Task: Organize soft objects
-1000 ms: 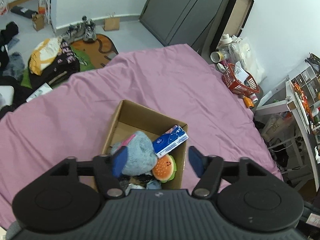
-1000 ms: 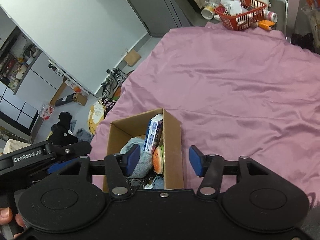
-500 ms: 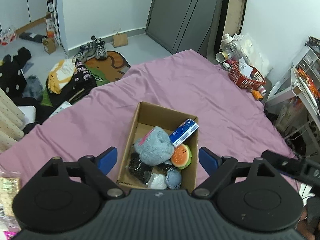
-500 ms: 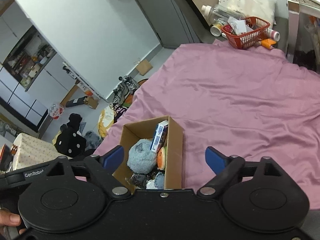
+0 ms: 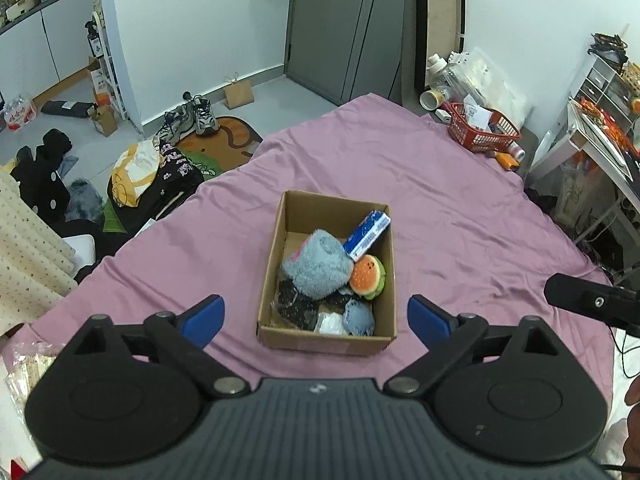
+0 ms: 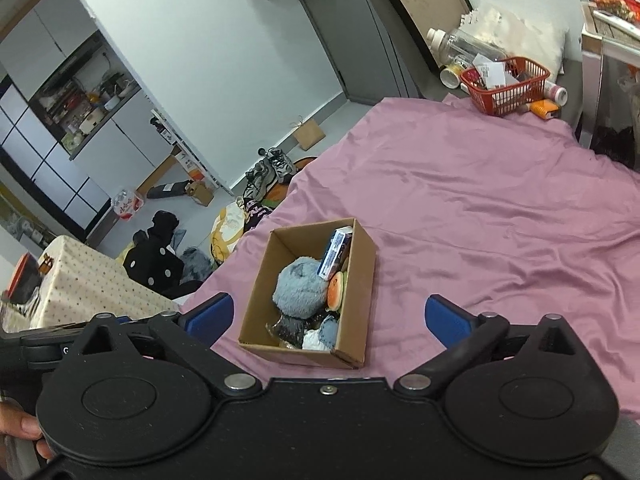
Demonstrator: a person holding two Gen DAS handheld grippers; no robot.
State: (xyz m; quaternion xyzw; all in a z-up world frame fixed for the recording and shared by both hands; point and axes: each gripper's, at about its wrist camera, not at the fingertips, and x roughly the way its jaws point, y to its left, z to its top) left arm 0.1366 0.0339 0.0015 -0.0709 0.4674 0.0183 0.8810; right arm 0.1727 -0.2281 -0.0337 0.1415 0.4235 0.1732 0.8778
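Observation:
An open cardboard box [image 5: 280, 264] [image 6: 360, 280] sits on the purple bedsheet [image 5: 460, 216] [image 6: 480, 208]. Inside lie a fluffy blue plush [image 5: 320, 264] [image 6: 298, 290], a burger plush [image 5: 366, 276] [image 6: 335, 290], a blue tissue pack [image 5: 367, 235] [image 6: 334, 254] and some small dark and pale soft items [image 5: 320, 312]. My left gripper [image 5: 316, 316] hangs open well above and in front of the box, holding nothing. My right gripper [image 6: 328, 316] is also open and empty, raised over the box's near side.
A red basket [image 5: 482, 130] [image 6: 504, 90] with bottles stands at the bed's far corner. Clothes and shoes [image 5: 160, 160] litter the floor on the left. A dotted cloth [image 5: 28, 240] covers a surface at left. Shelving [image 5: 608, 120] stands on the right.
Both grippers have pulled back and up from the box and opened wider. The box and its contents look smaller and lie still.

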